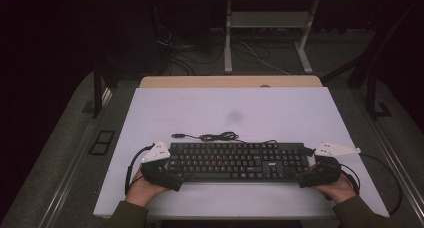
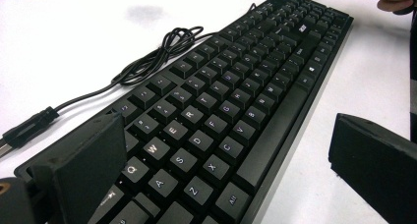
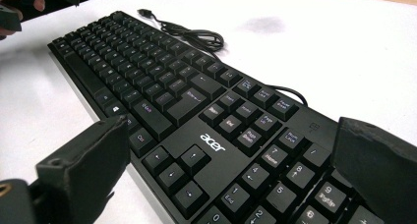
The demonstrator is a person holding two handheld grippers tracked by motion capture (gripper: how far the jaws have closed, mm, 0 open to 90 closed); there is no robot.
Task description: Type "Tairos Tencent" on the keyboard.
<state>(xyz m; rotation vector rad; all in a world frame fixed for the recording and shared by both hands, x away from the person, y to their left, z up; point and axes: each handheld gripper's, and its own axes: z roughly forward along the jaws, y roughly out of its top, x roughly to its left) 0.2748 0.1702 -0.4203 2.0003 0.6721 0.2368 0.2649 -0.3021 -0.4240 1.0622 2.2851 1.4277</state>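
Observation:
A black Acer keyboard [image 1: 235,160] lies flat on the white tabletop [image 1: 225,108], near its front edge. Its black cable [image 1: 215,136] is loosely coiled just behind it, ending in a USB plug [image 2: 29,128]. My left gripper [image 1: 175,178] is at the keyboard's left end, open, its jaws astride that end [image 2: 221,135]; white table shows between the near jaw and the front edge. My right gripper [image 1: 303,179] is at the right end, open, with one jaw beside the front edge and the other over the number pad's far corner [image 3: 231,135].
A faint dark smudge [image 1: 234,116] marks the tabletop behind the cable. A wooden strip [image 1: 230,81] runs along the table's far edge. Beyond it are a desk frame's legs [image 1: 228,38] and loose cables on the floor. Dark rails stand at both sides.

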